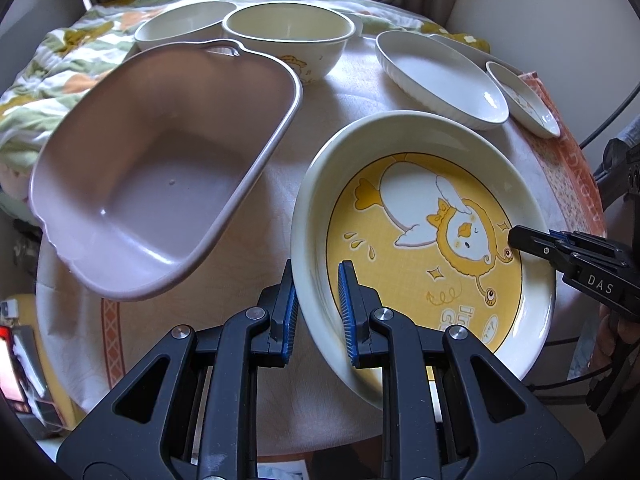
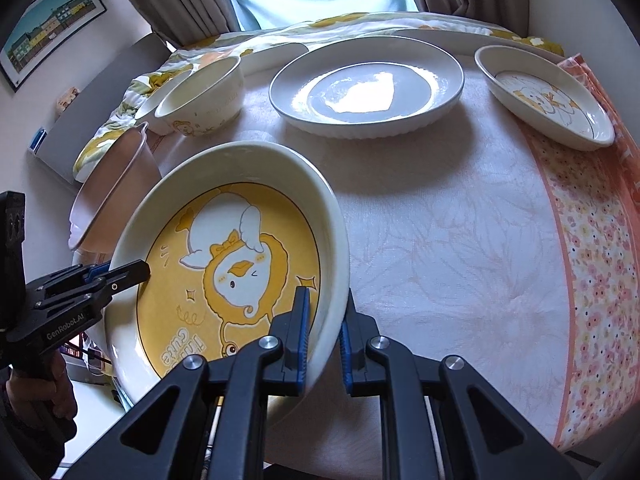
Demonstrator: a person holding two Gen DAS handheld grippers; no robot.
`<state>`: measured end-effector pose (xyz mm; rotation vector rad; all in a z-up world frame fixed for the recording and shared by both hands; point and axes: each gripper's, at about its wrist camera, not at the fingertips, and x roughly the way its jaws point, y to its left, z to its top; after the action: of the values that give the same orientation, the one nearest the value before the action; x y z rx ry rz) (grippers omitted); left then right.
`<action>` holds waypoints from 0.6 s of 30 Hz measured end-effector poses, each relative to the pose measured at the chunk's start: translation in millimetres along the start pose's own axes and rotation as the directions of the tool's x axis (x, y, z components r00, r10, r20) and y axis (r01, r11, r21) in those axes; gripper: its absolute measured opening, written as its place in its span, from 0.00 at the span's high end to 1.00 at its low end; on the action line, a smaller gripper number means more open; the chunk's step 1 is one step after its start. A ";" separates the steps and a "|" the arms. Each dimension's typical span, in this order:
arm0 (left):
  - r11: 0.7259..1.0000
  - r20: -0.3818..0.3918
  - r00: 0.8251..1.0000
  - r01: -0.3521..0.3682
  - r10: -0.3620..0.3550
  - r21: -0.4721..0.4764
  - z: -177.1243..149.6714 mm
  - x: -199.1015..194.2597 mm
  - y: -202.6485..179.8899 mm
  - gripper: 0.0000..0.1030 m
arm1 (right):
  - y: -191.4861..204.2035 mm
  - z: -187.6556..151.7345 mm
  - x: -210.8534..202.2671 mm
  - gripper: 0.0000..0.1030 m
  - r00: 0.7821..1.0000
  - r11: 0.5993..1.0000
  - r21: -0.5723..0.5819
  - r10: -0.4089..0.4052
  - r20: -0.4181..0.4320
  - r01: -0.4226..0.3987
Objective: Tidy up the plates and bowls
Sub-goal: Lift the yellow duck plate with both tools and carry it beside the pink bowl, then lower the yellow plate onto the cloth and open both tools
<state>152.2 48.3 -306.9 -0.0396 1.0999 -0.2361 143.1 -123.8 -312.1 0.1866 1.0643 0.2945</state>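
A yellow duck plate with a white rim is held tilted above the table by both grippers. My left gripper is shut on its near-left rim, one finger inside and one outside. My right gripper is shut on the opposite rim of the plate. The right gripper shows in the left wrist view at the plate's right edge, and the left gripper shows in the right wrist view at its left edge. A mauve plastic tub sits left of the plate.
On the cloth-covered table stand a large white plate, a small duck plate, and two cream bowls at the back. A floral quilt lies behind the table.
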 end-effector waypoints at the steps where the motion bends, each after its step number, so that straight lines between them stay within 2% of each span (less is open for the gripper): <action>1: 1.000 0.004 1.000 -0.006 0.006 0.003 0.6 -1.2 -0.6 0.84 | 0.0 0.1 0.0 0.88 1.000 1.000 0.005 -0.003 -0.001 0.003; 13: 0.996 0.025 0.997 -0.080 0.079 0.046 3.0 -18.2 -4.6 0.82 | -1.7 3.0 -14.1 0.88 0.998 0.999 0.026 -0.041 0.038 0.040; 14: 0.995 0.029 0.996 -0.091 0.090 0.050 3.2 -22.4 -5.5 0.76 | -1.9 3.4 -17.6 0.88 0.998 0.999 0.025 -0.044 0.042 0.043; 16: 0.992 0.041 0.993 -0.115 0.113 0.058 3.9 -32.3 -8.1 0.46 | -2.8 4.2 -27.8 0.88 0.997 0.999 0.029 -0.047 0.059 0.045; 17: 0.992 0.051 0.992 -0.115 0.112 0.056 4.1 -38.2 -9.2 0.22 | -2.6 4.4 -35.9 0.85 0.996 0.998 0.029 -0.054 0.074 0.051; 18: 0.993 0.073 0.992 -0.106 0.102 0.048 4.1 -47.5 -9.8 0.10 | -2.2 4.9 -43.6 0.82 0.994 0.998 0.029 -0.059 0.089 0.057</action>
<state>133.7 48.4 -261.9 0.0551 1.0220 -0.1680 128.1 -140.1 -274.2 0.1904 0.9826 0.2182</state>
